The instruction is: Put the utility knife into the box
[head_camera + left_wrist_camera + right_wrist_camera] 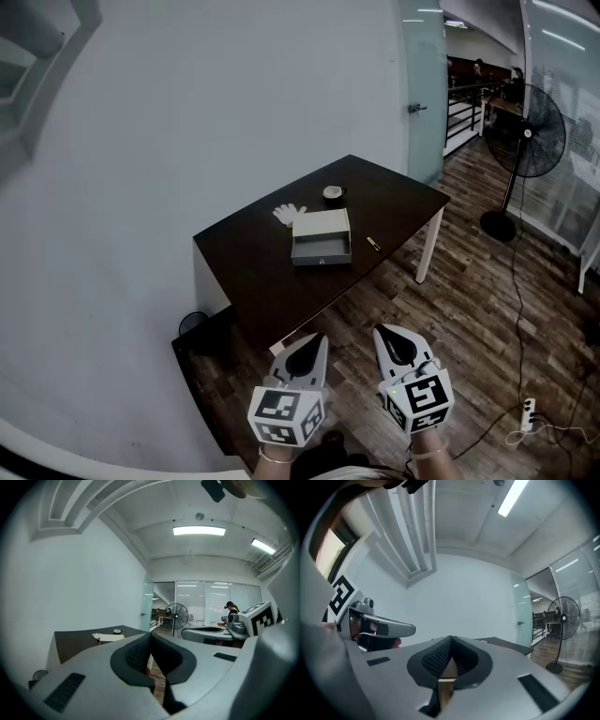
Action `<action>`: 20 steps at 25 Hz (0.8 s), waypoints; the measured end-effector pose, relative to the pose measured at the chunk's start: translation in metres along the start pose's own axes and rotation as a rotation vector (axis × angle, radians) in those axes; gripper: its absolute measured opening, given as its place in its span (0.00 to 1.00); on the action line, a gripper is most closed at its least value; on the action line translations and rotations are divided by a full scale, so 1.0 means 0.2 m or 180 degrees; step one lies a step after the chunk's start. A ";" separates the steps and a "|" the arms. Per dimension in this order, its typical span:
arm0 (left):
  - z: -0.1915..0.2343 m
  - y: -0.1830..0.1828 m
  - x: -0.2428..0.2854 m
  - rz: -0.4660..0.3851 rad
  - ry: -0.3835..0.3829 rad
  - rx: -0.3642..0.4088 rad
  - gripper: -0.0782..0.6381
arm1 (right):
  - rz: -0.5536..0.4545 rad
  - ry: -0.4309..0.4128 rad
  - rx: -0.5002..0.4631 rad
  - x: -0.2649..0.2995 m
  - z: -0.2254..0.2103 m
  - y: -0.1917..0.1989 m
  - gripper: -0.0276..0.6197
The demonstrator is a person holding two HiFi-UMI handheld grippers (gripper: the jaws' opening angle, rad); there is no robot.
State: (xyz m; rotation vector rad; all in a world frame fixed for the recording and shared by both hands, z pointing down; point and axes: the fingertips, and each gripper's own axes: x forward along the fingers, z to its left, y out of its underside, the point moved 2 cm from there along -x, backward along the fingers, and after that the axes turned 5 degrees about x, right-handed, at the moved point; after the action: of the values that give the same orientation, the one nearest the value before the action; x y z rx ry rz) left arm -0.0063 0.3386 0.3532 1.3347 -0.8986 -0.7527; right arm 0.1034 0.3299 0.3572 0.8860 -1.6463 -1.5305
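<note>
Box [322,236] on dark table [258,267] — wood floor [469,319]

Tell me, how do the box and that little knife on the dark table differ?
Size: the box is bulky, the knife a thin sliver beside it. Colour: the box is pale grey, the knife looks yellowish. Place: the box sits mid-table, the knife nearer the table's edge. Both rest on the table, apart from each other.
</note>
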 end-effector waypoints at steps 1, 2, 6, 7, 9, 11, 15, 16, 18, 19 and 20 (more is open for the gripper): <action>-0.02 0.00 0.00 -0.0001 -0.0004 -0.0002 0.13 | -0.0001 0.0004 0.0000 -0.01 -0.01 0.00 0.05; -0.03 0.00 0.00 -0.0002 -0.0009 -0.0004 0.13 | -0.0003 0.0011 -0.0003 -0.03 -0.02 0.00 0.05; -0.07 0.01 -0.01 0.0001 -0.0032 -0.0014 0.13 | -0.0015 0.0055 -0.0059 -0.05 -0.04 0.01 0.05; -0.07 0.01 0.00 0.0001 -0.0042 -0.0016 0.13 | -0.0013 0.0058 -0.0088 -0.05 -0.05 0.01 0.05; -0.08 0.01 0.01 0.0001 -0.0061 -0.0019 0.13 | -0.0017 0.0050 -0.0132 -0.05 -0.06 0.01 0.05; -0.08 0.01 0.02 0.0000 -0.0072 -0.0014 0.13 | -0.0044 0.0038 -0.0158 -0.05 -0.06 0.01 0.05; -0.08 0.00 0.06 -0.0004 -0.0071 -0.0018 0.13 | -0.0090 0.0031 -0.0195 -0.02 -0.09 0.00 0.05; -0.08 0.00 0.07 -0.0003 -0.0071 -0.0022 0.13 | -0.0101 0.0028 -0.0188 -0.01 -0.10 0.00 0.05; -0.06 0.01 0.11 -0.0002 -0.0065 -0.0025 0.13 | -0.0103 0.0030 -0.0176 0.02 -0.12 0.01 0.05; -0.05 0.01 0.12 -0.0006 -0.0058 -0.0024 0.13 | -0.0092 0.0032 -0.0179 0.04 -0.13 0.01 0.05; -0.04 0.01 0.14 -0.0011 -0.0050 -0.0024 0.13 | -0.0083 0.0034 -0.0188 0.06 -0.14 0.01 0.05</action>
State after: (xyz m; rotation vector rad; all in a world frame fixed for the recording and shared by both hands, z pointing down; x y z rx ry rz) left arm 0.0145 0.3179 0.3581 1.3255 -0.9053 -0.7696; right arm 0.1212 0.3062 0.3613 0.8857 -1.5796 -1.5812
